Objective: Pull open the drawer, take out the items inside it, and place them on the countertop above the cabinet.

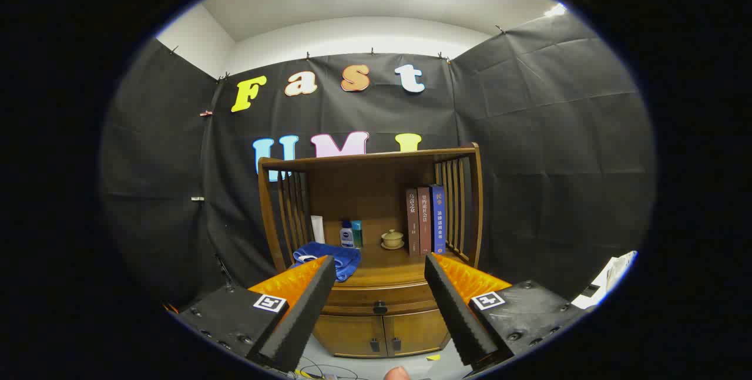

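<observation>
Still to begin: claw (379, 277), fingers apart and holding nothing, is facing the shut drawer (380, 301), its knob (380, 308) untouched.

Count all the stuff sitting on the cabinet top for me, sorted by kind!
Books, standing upright on the countertop: 3
Bottles: 1
Small boxes beside the bottle: 1
Lidded cups: 1
Blue cloths: 1
White things leaning at the back: 1
Total: 8
The gripper is open, short of the shut drawer.
</observation>
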Demonstrator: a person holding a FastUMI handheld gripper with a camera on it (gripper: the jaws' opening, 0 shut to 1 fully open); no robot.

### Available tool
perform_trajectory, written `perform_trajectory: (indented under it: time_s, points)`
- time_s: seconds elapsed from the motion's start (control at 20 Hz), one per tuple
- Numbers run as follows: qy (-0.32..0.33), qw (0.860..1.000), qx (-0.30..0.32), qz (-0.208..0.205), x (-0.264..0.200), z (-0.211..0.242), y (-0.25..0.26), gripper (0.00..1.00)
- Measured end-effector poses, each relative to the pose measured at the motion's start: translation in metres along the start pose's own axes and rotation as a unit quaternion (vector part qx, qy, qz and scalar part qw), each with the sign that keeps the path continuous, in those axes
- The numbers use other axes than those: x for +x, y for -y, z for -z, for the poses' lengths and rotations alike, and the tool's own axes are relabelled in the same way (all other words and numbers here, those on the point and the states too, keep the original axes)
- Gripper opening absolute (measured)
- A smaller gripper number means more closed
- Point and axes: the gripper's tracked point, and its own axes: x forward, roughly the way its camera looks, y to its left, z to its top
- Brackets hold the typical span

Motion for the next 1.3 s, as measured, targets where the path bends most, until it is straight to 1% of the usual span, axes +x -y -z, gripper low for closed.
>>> perform_trajectory:
  time_s: [0.45,0.9,1.05,1.2,1.3]
  points:
    - [0.008,1.0,-0.004,-0.002,0.0,-0.002,0.002,0.99]
    - [0.011,1.0,-0.002,0.004,0.002,-0.003,0.009,0.98]
    - [0.009,1.0,-0.004,0.007,0.004,0.003,0.01,0.99]
    - [0.011,1.0,-0.012,0.01,0.011,0.012,0.012,0.98]
    - [0.026,0.999,-0.02,0.012,0.024,0.016,0.012,0.98]
